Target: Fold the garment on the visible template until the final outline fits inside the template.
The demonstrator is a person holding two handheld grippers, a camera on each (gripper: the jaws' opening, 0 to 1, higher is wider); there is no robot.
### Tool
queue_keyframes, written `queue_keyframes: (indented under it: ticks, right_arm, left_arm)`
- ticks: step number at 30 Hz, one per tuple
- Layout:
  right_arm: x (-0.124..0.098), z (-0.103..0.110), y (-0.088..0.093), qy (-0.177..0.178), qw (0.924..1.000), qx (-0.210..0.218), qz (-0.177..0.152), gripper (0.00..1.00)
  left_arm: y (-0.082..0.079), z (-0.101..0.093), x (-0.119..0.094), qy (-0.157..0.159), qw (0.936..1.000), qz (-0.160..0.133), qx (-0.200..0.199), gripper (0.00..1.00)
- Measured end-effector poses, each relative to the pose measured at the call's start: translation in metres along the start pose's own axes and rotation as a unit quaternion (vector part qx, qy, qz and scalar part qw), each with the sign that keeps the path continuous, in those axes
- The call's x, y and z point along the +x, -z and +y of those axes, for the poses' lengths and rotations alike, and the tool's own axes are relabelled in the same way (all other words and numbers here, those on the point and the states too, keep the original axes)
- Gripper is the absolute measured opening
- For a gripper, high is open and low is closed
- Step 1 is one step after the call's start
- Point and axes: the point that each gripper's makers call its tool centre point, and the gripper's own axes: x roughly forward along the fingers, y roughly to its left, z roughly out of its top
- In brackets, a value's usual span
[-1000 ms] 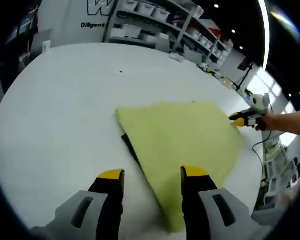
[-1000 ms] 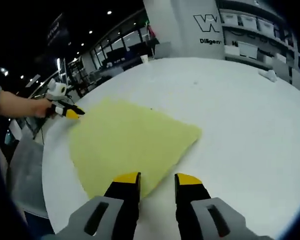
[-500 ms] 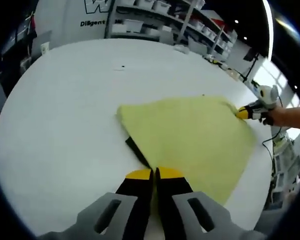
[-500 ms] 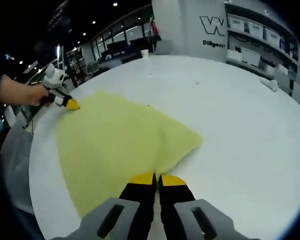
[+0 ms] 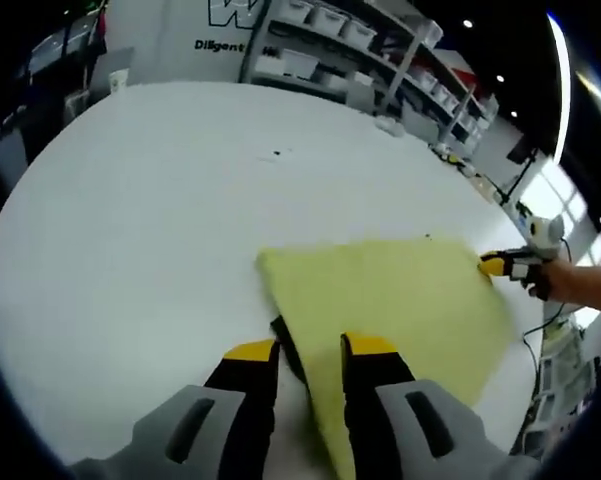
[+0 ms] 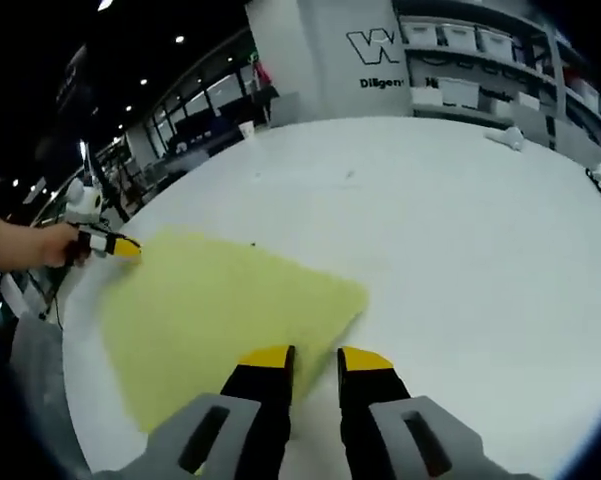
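Garment (image 5: pixel 400 305): yellow, lay flat near the table (image 5: pixel 130 220) edge, dark template (image 5: pixel 288 348) peeking from under it; left gripper (image 5: pixel 310 350) and right gripper (image 6: pixel 315 358) had just parted, empty; edges released, further folding likely remained

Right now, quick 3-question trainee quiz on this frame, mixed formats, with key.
1. True or false: the yellow garment lies flat on the white table.
2. What peeks out from under the garment's edge near the left gripper? A) a dark template B) a red box C) a cup
3. Fill in: the right gripper has its jaws ____.

Key: 1 true; 2 A; 3 apart, with the garment's edge at the tips.
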Motion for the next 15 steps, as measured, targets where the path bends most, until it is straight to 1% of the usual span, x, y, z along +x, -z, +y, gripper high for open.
queue_keyframes:
  ticks: [3,4,5,6,7,8,9,10,11,12,13,14,15]
  right_arm:
    - [0.008,0.0,-0.006,0.006,1.0,-0.002,-0.001,0.1]
    - [0.012,-0.002,-0.006,0.01,0.9999,-0.003,0.004,0.08]
    - [0.014,-0.003,-0.004,0.014,0.9998,-0.012,0.009,0.03]
    - [0.015,-0.006,-0.005,0.023,0.9992,-0.031,0.011,0.0]
    - [0.015,-0.006,-0.004,0.028,0.9992,-0.026,0.014,0.0]
    - [0.016,-0.006,-0.006,0.023,0.9995,-0.022,0.005,0.0]
    - [0.015,-0.006,-0.006,0.023,0.9994,-0.026,0.005,0.0]
    - [0.014,-0.008,-0.007,0.028,0.9984,-0.048,0.004,0.0]
    - [0.014,-0.011,-0.007,0.031,0.9987,-0.041,-0.001,0.0]
    - [0.014,-0.013,-0.009,0.033,0.9989,-0.033,-0.009,0.0]
    - [0.015,-0.014,-0.009,0.035,0.9987,-0.035,-0.012,0.0]
    - [0.016,-0.015,-0.01,0.039,0.9982,-0.043,-0.015,0.0]
    - [0.017,-0.016,-0.011,0.042,0.9977,-0.052,-0.015,0.0]
  left_arm:
    - [-0.008,-0.004,0.009,-0.002,1.0,-0.001,0.006,0.27]
    - [-0.009,-0.003,0.013,-0.007,0.9999,0.003,0.008,0.26]
    - [-0.009,-0.002,0.016,-0.01,0.9999,0.008,0.008,0.24]
    - [-0.008,-0.001,0.018,-0.013,0.9998,0.012,0.008,0.17]
    - [-0.005,0.003,0.019,-0.023,0.9994,0.019,0.015,0.07]
    - [-0.003,0.006,0.02,-0.027,0.9991,0.024,0.023,0.06]
    - [-0.005,0.005,0.021,-0.02,0.9995,0.011,0.023,0.06]
    - [-0.005,0.006,0.019,-0.022,0.9994,0.012,0.025,0.06]
    - [-0.006,0.009,0.019,-0.028,0.9988,0.009,0.038,0.06]
    - [-0.008,0.011,0.017,-0.032,0.9986,0.002,0.041,0.05]
    - [-0.007,0.012,0.017,-0.031,0.9991,0.0,0.03,0.05]
    - [-0.009,0.016,0.017,-0.036,0.9992,-0.01,0.015,0.05]
    - [-0.008,0.015,0.016,-0.036,0.9991,-0.01,0.02,0.05]
